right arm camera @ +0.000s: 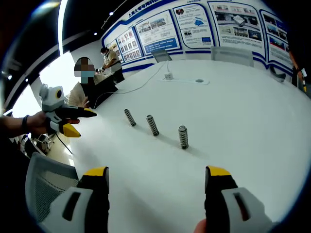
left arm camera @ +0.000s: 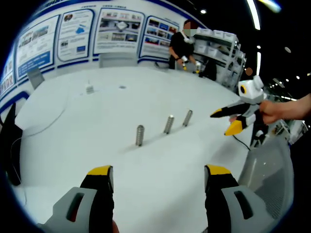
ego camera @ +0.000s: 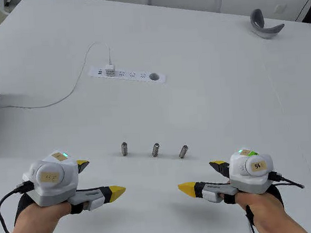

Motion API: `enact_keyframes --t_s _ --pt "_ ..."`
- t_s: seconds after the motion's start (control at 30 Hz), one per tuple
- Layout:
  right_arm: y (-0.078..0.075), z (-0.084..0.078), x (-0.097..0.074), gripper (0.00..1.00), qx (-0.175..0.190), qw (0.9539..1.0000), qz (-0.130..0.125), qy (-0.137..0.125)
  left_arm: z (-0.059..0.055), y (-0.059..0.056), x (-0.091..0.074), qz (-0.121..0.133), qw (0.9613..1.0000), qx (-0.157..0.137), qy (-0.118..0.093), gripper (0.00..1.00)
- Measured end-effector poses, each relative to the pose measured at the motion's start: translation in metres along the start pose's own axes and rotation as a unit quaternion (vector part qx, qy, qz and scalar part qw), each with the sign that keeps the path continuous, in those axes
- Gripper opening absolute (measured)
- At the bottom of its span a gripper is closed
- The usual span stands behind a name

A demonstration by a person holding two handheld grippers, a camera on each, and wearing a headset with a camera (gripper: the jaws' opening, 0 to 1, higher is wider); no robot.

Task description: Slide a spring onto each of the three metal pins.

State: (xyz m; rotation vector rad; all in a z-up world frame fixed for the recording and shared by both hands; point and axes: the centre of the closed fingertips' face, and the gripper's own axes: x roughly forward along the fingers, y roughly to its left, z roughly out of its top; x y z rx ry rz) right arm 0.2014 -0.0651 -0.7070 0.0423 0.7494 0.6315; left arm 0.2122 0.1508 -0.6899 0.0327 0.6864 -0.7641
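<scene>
You are holding the left gripper (ego camera: 100, 177) in your left hand (ego camera: 37, 217) and the right gripper (ego camera: 202, 176) in your right hand (ego camera: 260, 202), both low in front of you and level with each other. You are pointing their yellow tips inward, toward one another, well apart. You are holding both pairs of jaws spread wide. Your forearms are reaching in from the bottom corners of the head view.

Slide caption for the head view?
Left gripper and right gripper, jaws open, near three upright spring-covered metal pins on white table.
</scene>
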Motion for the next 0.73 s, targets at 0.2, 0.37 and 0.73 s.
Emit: enact_keyframes --t_s 0.2,0.37,0.73 --pt "0.0036 -0.0047 0.0000 0.83 -0.002 1.0000 0.002 0.007 0.0011 -0.0010 -0.0004 0.000 1.0000 -0.001 -0.001 0.78" --pt "0.0044 -0.0047 0.0001 0.83 -0.002 1.0000 0.003 0.007 0.0013 0.0000 -0.0013 0.001 1.0000 -0.003 -0.001 0.78" --pt "0.0048 -0.0083 0.0010 0.83 -0.003 0.9999 0.005 0.013 -0.0010 0.0009 -0.0022 0.003 1.0000 -0.004 0.002 0.79"
